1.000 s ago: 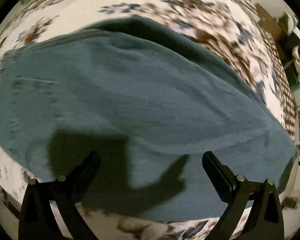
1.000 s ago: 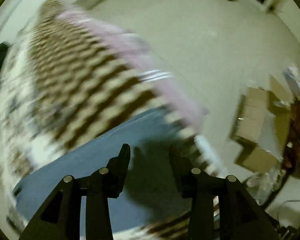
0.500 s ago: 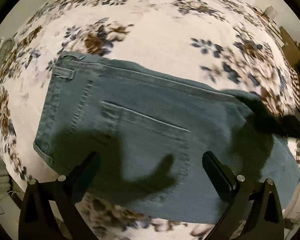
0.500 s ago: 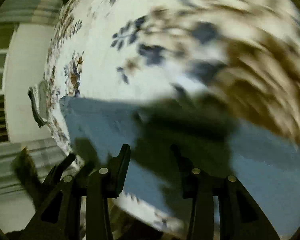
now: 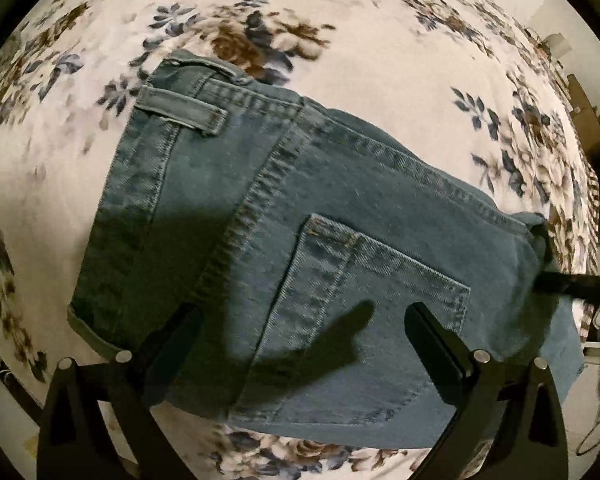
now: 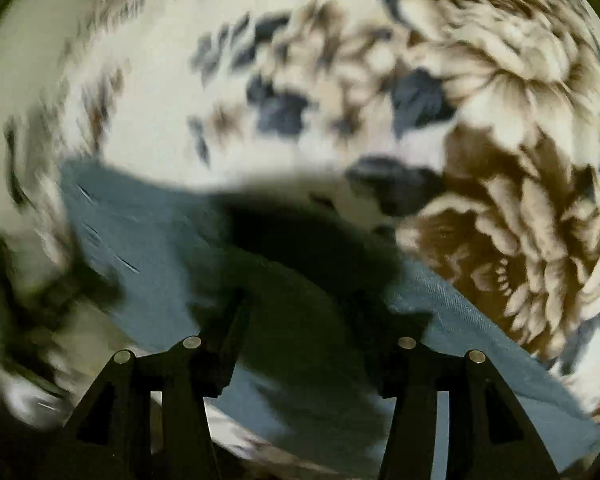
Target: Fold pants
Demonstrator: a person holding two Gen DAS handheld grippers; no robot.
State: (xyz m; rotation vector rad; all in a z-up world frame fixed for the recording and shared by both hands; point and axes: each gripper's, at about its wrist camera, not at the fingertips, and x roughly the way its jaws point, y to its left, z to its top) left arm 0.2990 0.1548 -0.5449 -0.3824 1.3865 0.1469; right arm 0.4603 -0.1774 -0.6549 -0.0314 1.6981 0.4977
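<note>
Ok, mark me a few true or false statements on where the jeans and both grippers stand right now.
1. The jeans lie with a back pocket facing up. True.
2. The left gripper is clamped on the waistband. False: its fingers stand wide apart above the denim, with nothing pinched.
3. The jeans rest on a plain wooden table. False: they lie on a floral bedspread.
4. A belt loop shows near the waistband corner. True.
5. The right gripper is over the denim, its jaws closing. True, though blur and shadow hide whether cloth is between them.
</note>
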